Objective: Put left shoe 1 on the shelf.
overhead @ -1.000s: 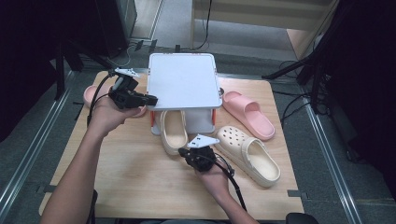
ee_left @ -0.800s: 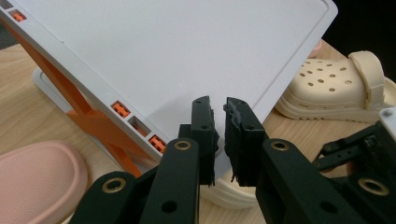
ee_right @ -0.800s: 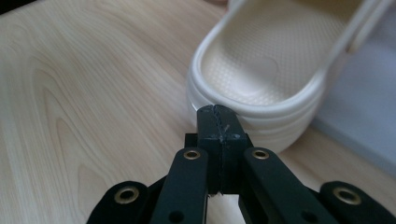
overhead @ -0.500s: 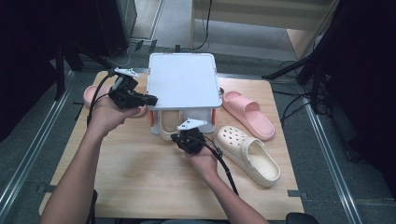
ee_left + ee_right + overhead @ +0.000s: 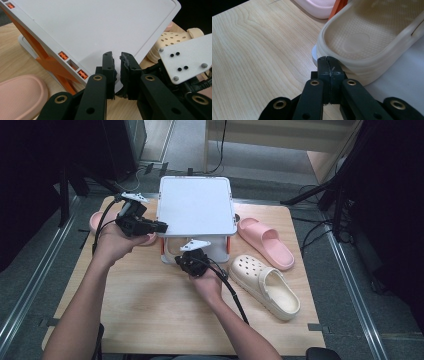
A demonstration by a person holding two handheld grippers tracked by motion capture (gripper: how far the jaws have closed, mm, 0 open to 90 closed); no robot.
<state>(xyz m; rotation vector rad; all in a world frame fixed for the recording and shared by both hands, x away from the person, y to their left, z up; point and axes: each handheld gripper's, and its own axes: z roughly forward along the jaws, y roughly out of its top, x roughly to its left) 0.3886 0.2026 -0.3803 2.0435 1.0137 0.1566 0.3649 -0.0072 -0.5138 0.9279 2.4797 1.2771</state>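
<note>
High view: the right gripper [image 5: 186, 261] is seen at the rack's [image 5: 196, 205] front, nearer the cream slide than the left gripper [image 5: 159, 226]. Left gripper view: jaws narrowly parted, empty, over the top. Right gripper view: jaws pressed together against the slide's [image 5: 372, 42] heel — its long axis runs away under the rack.

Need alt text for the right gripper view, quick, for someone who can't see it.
The right gripper's two black jaws, pressed shut with nothing between them, butt against the heel rim of a beige slipper lying on a white shelf. Wooden table spreads left; a pink slipper and an orange strut show at the top.
</note>
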